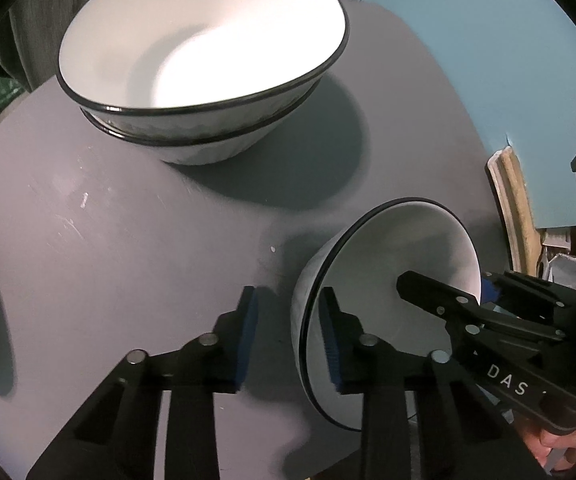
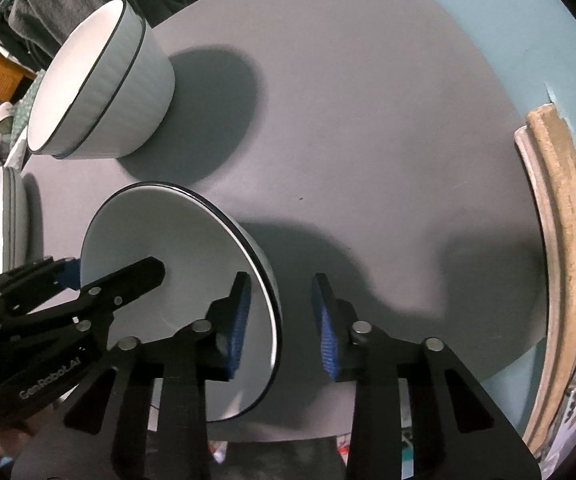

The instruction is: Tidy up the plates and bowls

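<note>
A white bowl with a black rim (image 1: pixel 408 240) (image 2: pixel 160 232) stands near the front edge of the round grey table (image 1: pixel 88 240) (image 2: pixel 368 140). My left gripper (image 1: pixel 288 294) (image 2: pixel 116 266) straddles the bowl's left rim, one finger inside and one outside. A strip of table shows between the outer pad and the wall. My right gripper (image 2: pixel 280 278) (image 1: pixel 444 282) straddles the opposite rim the same way, with a gap at its outer pad. Farther back sits a stack of two larger white bowls (image 1: pixel 208 52) (image 2: pixel 100 88).
A short stack of white plates (image 2: pixel 6 220) stands at the table's left edge. A curved wooden chair back (image 2: pixel 560 220) (image 1: pixel 512 208) borders the table on the right. Dark clothing hangs behind the stacked bowls. The floor is pale blue.
</note>
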Demonstrator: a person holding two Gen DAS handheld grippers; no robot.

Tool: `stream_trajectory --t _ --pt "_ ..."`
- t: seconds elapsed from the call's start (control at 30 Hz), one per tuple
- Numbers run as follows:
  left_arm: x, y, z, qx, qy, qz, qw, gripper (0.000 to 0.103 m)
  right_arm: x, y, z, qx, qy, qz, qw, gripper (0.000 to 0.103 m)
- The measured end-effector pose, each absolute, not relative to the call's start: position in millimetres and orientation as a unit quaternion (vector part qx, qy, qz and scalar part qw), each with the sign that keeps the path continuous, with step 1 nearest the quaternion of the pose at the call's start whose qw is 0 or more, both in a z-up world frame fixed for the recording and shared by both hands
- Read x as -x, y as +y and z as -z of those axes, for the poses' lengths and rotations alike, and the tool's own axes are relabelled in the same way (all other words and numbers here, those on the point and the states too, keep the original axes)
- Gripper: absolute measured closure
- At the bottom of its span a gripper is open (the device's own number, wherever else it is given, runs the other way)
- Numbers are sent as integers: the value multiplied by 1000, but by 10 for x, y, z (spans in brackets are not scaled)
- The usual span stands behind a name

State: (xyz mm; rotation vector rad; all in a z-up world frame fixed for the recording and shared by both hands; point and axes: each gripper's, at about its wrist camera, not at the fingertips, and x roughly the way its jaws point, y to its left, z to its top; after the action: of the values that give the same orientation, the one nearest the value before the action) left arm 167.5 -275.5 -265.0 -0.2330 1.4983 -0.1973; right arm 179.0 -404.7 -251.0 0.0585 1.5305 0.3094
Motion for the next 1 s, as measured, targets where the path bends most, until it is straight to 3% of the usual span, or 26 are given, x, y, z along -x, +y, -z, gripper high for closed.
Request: stream_trajectory --t 0.17,0.27,0.67,1.0 --pt "-1665 -2691 2666 118 681 90 718 88 -1732 -4004 2559 -25 697 -144 702 88" --pt "-1653 -2673 2674 130 683 97 712 92 -1735 -3945 2563 -25 699 -147 700 92" --pt "-1601 -2794 2739 124 694 74 706 93 -1781 -3793 2448 -5 710 -148 689 96" --pt "-1635 -2611 2361 137 675 58 723 93 -2082 -3753 2142 -1 702 -156 695 96"
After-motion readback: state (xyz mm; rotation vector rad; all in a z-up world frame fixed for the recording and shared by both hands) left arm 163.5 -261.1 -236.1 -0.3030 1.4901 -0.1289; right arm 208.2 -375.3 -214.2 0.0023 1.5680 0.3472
